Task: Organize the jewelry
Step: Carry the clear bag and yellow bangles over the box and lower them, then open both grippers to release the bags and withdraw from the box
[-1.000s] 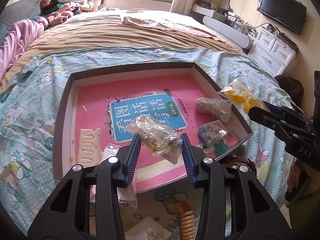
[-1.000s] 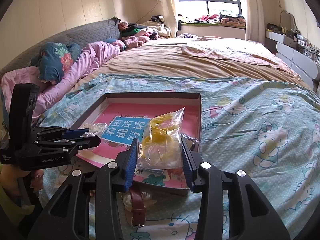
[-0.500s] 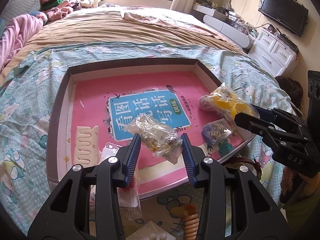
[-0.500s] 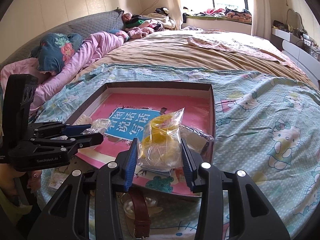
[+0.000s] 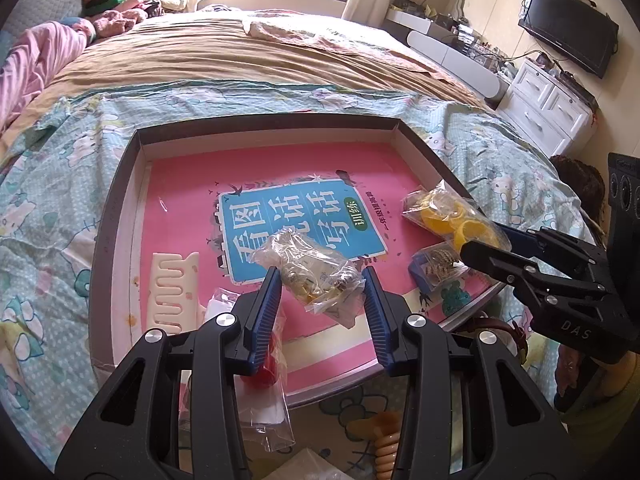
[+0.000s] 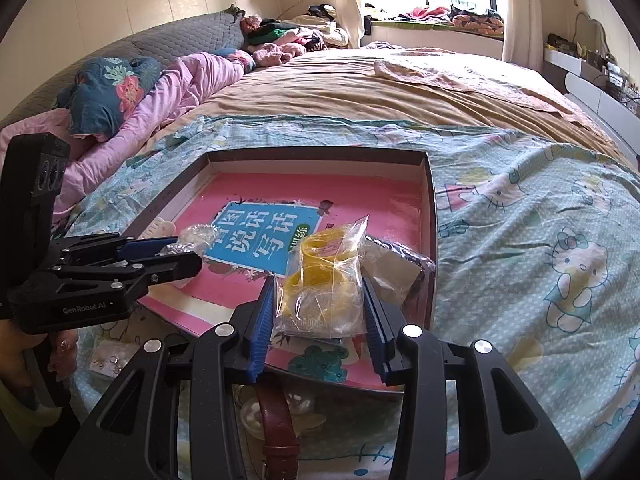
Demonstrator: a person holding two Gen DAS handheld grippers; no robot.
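Observation:
My left gripper [image 5: 320,292] is shut on a clear bag of gold-toned jewelry [image 5: 308,268], held over the near part of a shallow box [image 5: 120,200] lined with a pink book [image 5: 280,168]. My right gripper [image 6: 320,308] is shut on a clear bag of yellow bangles [image 6: 320,276] just above the box's [image 6: 430,240] near right corner. In the left wrist view the right gripper [image 5: 480,238] comes in from the right with the yellow bag [image 5: 440,216]. In the right wrist view the left gripper [image 6: 186,252] shows at the left with its bag [image 6: 196,236].
In the box lie a white comb [image 5: 172,288], a small blue-backed bag with a chain [image 5: 436,264] and a bag with a red piece [image 5: 264,364]. On the bedsheet in front are a brown-strapped watch [image 6: 276,412], a peach spiral tie [image 5: 388,452] and a small packet [image 6: 108,360].
The right gripper has come in and down with the yellow bag, from beyond the box's right rim to over its corner. The left gripper and its bag have hardly shifted.

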